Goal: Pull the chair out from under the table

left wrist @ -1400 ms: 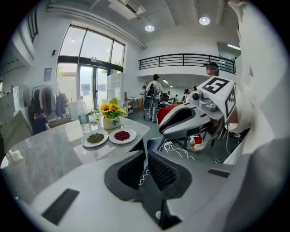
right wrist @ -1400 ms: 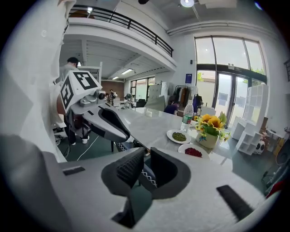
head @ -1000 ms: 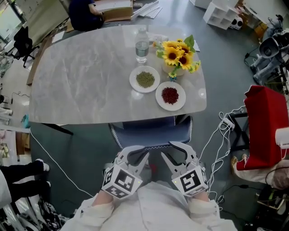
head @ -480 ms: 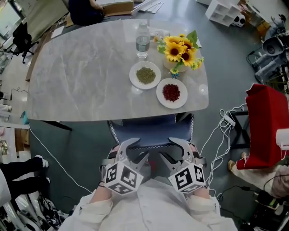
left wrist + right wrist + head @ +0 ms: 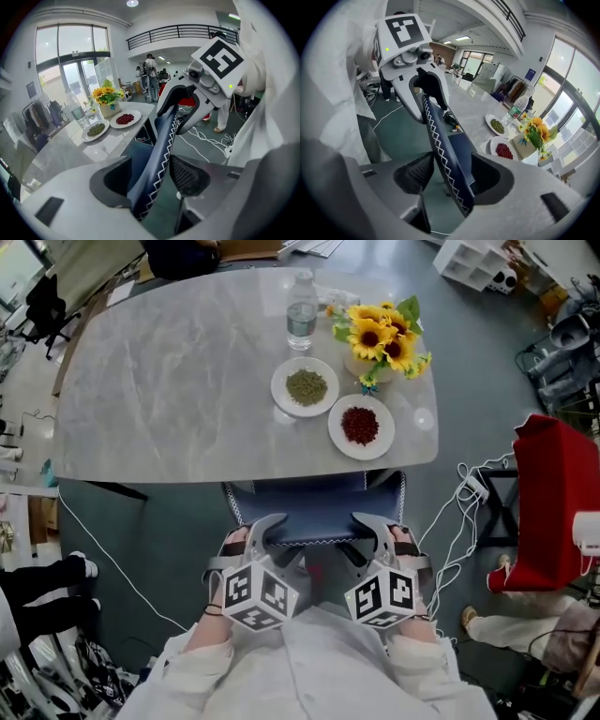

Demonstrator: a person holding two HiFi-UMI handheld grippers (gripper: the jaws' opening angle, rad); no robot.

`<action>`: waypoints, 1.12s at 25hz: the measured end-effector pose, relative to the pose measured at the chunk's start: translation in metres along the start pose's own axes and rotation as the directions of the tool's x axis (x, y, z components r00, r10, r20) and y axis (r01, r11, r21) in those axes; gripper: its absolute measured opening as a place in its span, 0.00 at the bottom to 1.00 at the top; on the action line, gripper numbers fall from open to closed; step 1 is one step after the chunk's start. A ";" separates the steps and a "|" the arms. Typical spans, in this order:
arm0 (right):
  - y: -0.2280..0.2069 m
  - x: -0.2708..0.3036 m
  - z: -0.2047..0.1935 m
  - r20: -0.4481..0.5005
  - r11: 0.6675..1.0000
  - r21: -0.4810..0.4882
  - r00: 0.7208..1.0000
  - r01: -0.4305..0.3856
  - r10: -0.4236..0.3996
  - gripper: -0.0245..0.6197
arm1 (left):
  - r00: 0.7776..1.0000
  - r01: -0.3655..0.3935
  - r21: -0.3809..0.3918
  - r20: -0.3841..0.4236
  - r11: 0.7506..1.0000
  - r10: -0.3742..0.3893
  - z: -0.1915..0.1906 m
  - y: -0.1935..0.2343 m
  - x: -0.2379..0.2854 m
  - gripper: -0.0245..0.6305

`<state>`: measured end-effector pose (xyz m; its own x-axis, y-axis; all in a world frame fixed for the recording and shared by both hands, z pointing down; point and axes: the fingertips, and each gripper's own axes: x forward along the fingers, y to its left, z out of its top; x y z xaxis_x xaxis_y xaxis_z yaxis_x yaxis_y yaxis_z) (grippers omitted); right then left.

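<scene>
A chair with a dark blue backrest and white zigzag stitching is tucked under the grey marble table. My left gripper straddles the backrest's top edge at its left end. My right gripper straddles the right end. Both sets of jaws are opening. In the left gripper view the backrest runs between the jaws of the left gripper, with a gap beside one pad. In the right gripper view the backrest likewise passes loosely between the jaws of the right gripper.
On the table stand a plate of green grains, a plate of red grains, a vase of sunflowers and a water bottle. White cables and a red object lie on the floor at the right.
Both grippers have sunk toward the chair's backrest and their jaws have spread apart. The backrest's top edge now sits between each pair of jaws.
</scene>
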<state>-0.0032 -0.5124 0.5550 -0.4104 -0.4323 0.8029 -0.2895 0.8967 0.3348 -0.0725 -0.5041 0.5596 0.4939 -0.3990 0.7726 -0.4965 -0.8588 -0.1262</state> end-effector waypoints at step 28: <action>0.004 0.012 -0.014 -0.127 0.962 -0.274 0.990 0.019 -0.056 0.22 | 0.982 -0.026 0.242 -0.175 0.970 0.070 -0.027 -0.003 0.021 0.26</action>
<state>0.0026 -0.5123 0.5728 -0.2805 -0.4661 0.8391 -0.0496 0.8801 0.4722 -0.0795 -0.5012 0.5932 0.3256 -0.3959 0.8586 -0.3212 -0.9004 -0.2934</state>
